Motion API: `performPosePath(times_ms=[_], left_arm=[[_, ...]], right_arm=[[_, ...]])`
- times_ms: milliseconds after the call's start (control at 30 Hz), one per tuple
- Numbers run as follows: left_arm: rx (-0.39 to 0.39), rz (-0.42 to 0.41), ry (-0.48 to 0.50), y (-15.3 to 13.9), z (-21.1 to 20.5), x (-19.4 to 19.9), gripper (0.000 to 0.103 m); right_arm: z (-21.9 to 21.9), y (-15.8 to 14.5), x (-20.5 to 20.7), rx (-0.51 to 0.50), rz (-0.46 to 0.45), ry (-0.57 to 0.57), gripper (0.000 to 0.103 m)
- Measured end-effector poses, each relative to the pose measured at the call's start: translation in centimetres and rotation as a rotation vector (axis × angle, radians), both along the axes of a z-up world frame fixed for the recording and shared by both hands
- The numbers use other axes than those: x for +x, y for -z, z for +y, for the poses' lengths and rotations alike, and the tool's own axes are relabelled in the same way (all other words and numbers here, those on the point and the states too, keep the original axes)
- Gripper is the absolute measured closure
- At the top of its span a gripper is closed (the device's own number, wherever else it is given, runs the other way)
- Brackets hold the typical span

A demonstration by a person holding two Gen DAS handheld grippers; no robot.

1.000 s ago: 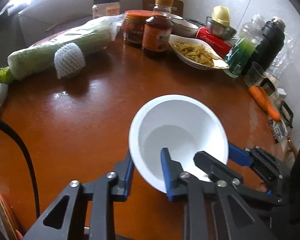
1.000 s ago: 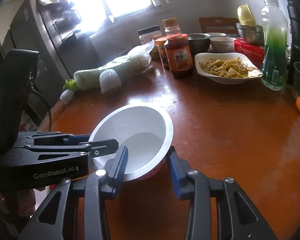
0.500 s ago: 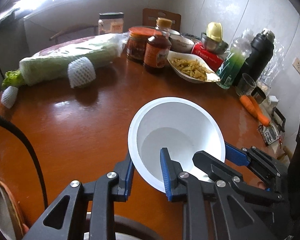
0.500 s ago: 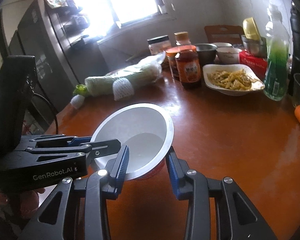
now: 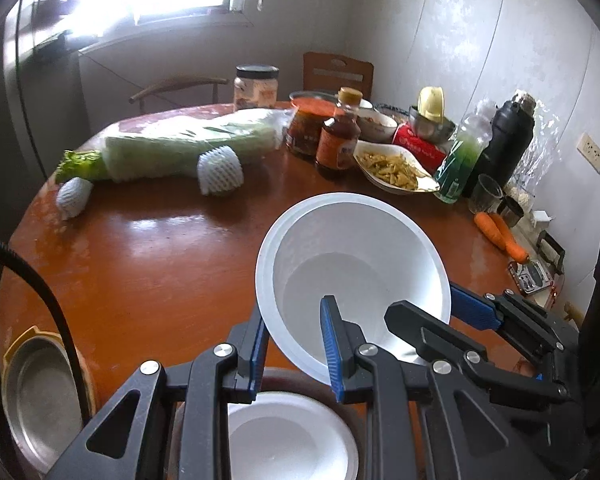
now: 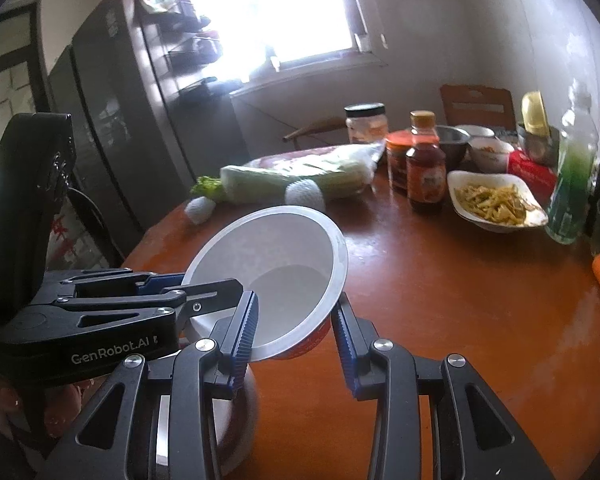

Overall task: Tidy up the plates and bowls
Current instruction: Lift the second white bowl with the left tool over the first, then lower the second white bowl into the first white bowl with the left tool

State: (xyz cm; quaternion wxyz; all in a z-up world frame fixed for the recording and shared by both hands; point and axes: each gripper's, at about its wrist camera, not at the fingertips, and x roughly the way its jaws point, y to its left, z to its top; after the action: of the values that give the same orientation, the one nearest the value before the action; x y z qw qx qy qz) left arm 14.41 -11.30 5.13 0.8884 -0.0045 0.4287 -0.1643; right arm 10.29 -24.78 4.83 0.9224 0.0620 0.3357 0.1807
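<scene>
Both grippers hold a white bowl (image 5: 352,264) by its rim, tilted and lifted off the brown table (image 5: 148,272). My left gripper (image 5: 294,350) is shut on the near rim, one blue pad inside and one outside. From the right, my right gripper (image 5: 436,308) clamps the rim. In the right wrist view the same bowl (image 6: 276,264) shows a red outer side, with my right gripper (image 6: 294,334) shut on its near edge and the left gripper (image 6: 188,286) on its left edge. A second white bowl (image 5: 288,436) sits directly below, blurred in the right wrist view (image 6: 228,412).
A metal dish (image 5: 40,392) lies at the table's near left edge. A wrapped cabbage (image 5: 188,144), jars and a sauce bottle (image 5: 338,140), a dish of food (image 5: 392,168), a green bottle (image 5: 460,160), a black flask (image 5: 504,144) and carrots (image 5: 500,236) line the far and right sides.
Both grippers have risen with the white bowl, still shut on its rim. The second white bowl and the metal dish below have come into view.
</scene>
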Motion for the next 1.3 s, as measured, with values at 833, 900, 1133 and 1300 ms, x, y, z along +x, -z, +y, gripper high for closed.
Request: performPosePath(times_ms=[833, 900, 1133, 1300], left_arm=[[-0.026, -0.034, -0.077, -1.3, 6.7, -7.8, 0.077], [-0.028, -0.026, -0.075, -0.8, 6.8, -8.2, 0.077], [-0.011, -0.004, -0.062, 0.5, 6.6, -8.9, 0.077], [0.003, 0.020, -0.057, 1.8, 6.2, -8.8, 0.077]], right_arm=[[7.1, -3.7, -7.3, -0.062, -0.053, -0.116, 0.062], [7.3, -3.3, -7.6, -0.071, -0.042, -0.118, 0.062], [7.4, -1.6, -8.4, -0.081, 0.011, -0.126, 0.062], [7.2, -0.6, -8.6, -0.097, 0.037, -0.127, 0.062]])
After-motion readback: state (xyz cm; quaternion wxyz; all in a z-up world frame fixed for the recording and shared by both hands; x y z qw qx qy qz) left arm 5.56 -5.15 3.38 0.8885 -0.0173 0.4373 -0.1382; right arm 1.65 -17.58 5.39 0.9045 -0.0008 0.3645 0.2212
